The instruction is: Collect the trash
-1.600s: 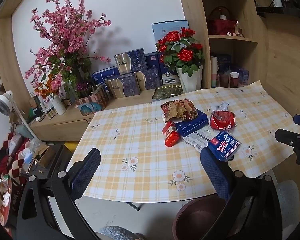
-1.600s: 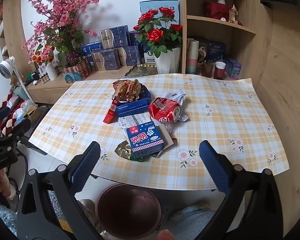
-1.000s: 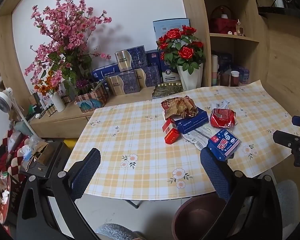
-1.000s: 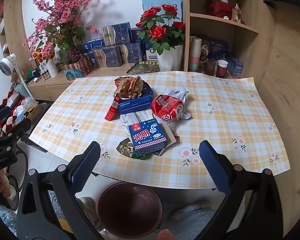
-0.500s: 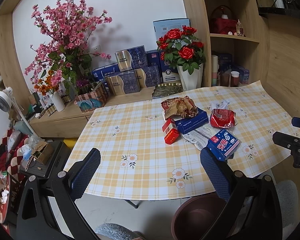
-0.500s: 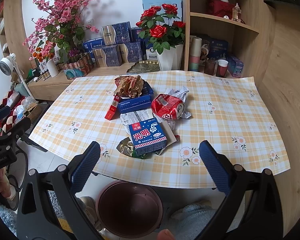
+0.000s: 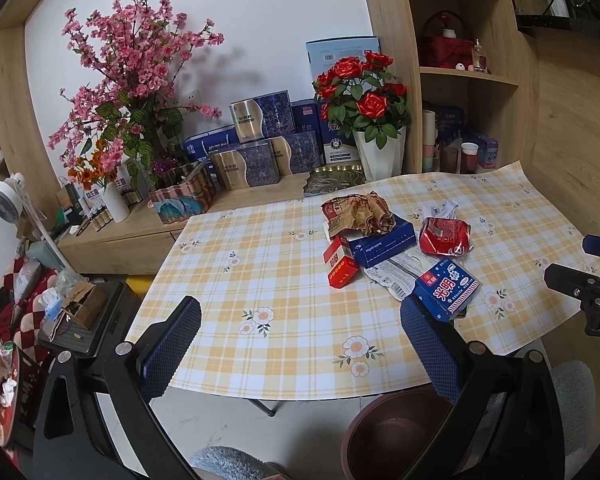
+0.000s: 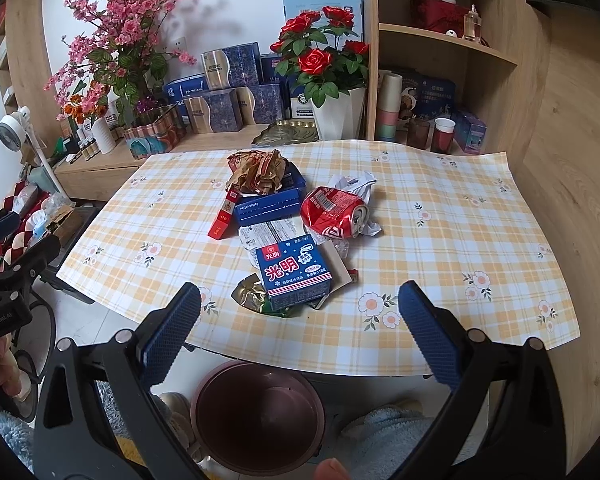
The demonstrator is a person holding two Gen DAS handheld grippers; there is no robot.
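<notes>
Trash is heaped mid-table on the plaid cloth (image 8: 440,216): a blue ice-cream box (image 8: 294,276) (image 7: 447,290), a crushed red can (image 8: 334,212) (image 7: 444,236), a long dark-blue box (image 8: 270,202) (image 7: 382,242), a small red box (image 8: 222,218) (image 7: 340,266), a crumpled brown wrapper (image 8: 256,170) (image 7: 358,212) and a foil wrapper (image 8: 252,294). A maroon bin (image 8: 258,412) (image 7: 392,440) stands on the floor under the table's near edge. My right gripper (image 8: 300,332) is open, short of the ice-cream box. My left gripper (image 7: 300,340) is open over the bare near-left cloth.
Behind the table a low shelf carries pink blossoms (image 7: 132,64), a rose pot (image 8: 332,80) and blue gift boxes (image 7: 260,136). Wooden shelving (image 8: 440,64) rises at the right. A fan (image 7: 6,196) and clutter sit on the left. Slippers and a rug lie beside the bin.
Both views have crept slightly closer to the table and settled; the trash pile has not moved and both grippers stay open.
</notes>
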